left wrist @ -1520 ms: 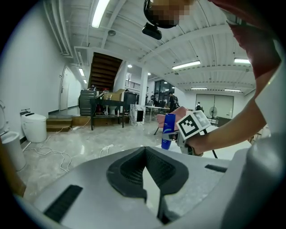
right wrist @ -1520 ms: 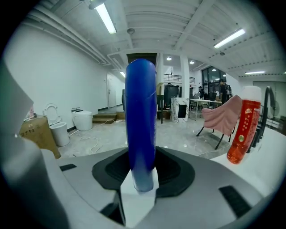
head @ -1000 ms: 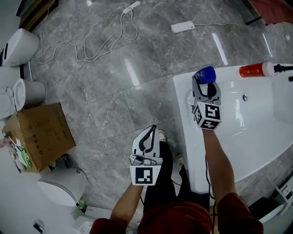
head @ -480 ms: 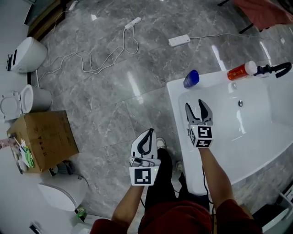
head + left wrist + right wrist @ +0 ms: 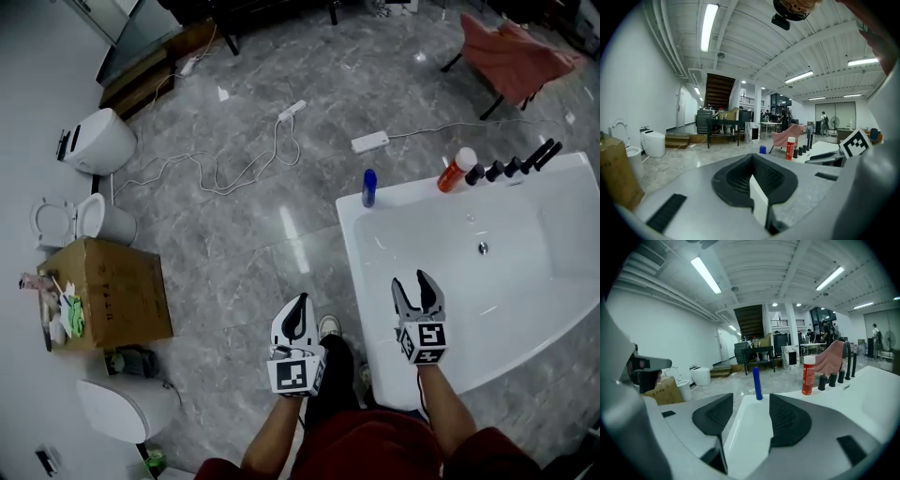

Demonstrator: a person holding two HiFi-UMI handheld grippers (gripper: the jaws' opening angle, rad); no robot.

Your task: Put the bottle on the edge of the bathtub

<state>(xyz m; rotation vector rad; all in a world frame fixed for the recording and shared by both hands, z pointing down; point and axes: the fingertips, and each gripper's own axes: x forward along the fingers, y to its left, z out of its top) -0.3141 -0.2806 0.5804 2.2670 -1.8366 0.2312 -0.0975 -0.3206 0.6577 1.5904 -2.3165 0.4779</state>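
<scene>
The blue bottle [image 5: 369,187] stands upright on the far left corner of the white bathtub's rim [image 5: 349,246], free of both grippers. My right gripper [image 5: 418,285] hangs over the tub's near part, well short of the bottle, open and empty. In the right gripper view the blue bottle [image 5: 757,384] shows far off between the spread jaws of that gripper [image 5: 751,402]. My left gripper [image 5: 293,317] is shut and empty over the floor, left of the tub. From the left gripper [image 5: 753,162] view the bottle [image 5: 762,149] is a small blue spot.
A red bottle [image 5: 457,170] and a row of black taps [image 5: 511,167] stand on the tub's far rim. On the grey floor lie a cardboard box [image 5: 108,295], white toilets [image 5: 98,141], power strips with cables [image 5: 369,142]. A red cloth [image 5: 511,52] drapes a chair beyond.
My right gripper let go of the blue bottle on the tub's corner and drew back toward me, jaws wide. The head view pulled back; the left gripper barely moved.
</scene>
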